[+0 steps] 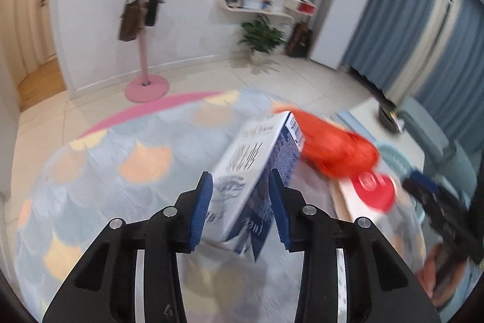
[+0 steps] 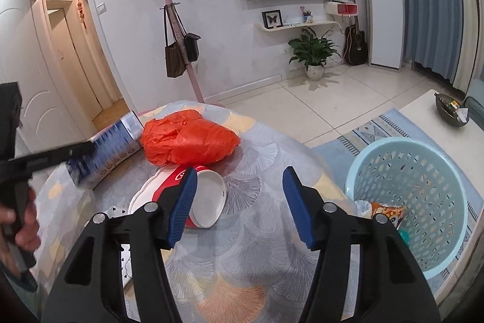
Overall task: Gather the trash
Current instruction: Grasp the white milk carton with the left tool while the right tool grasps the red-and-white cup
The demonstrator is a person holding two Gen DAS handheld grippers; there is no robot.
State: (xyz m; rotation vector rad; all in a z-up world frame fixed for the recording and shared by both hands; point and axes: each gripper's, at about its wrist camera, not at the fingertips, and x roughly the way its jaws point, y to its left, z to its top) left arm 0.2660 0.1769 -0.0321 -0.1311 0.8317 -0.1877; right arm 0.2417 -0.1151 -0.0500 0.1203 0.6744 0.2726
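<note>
My left gripper [image 1: 240, 211] is shut on a blue and white carton [image 1: 257, 165] and holds it above the round table. The carton also shows in the right wrist view [image 2: 106, 153] at the left, with the left gripper's finger across it. An orange plastic bag [image 2: 189, 138] lies crumpled on the table, blurred in the left wrist view [image 1: 335, 147]. A red paper cup [image 2: 202, 199] lies on its side in front of it. My right gripper [image 2: 239, 202] is open and empty, just right of the cup. A light blue mesh basket [image 2: 408, 202] stands on the floor to the right, with some wrappers inside.
The round table [image 2: 257, 247] has a fan-pattern cloth. A white plate [image 2: 142, 199] lies under the cup. A low white table [image 2: 432, 117] with a dark bowl stands at the right. A pink coat stand [image 2: 181, 44], a plant [image 2: 314, 53] and a guitar stand by the wall.
</note>
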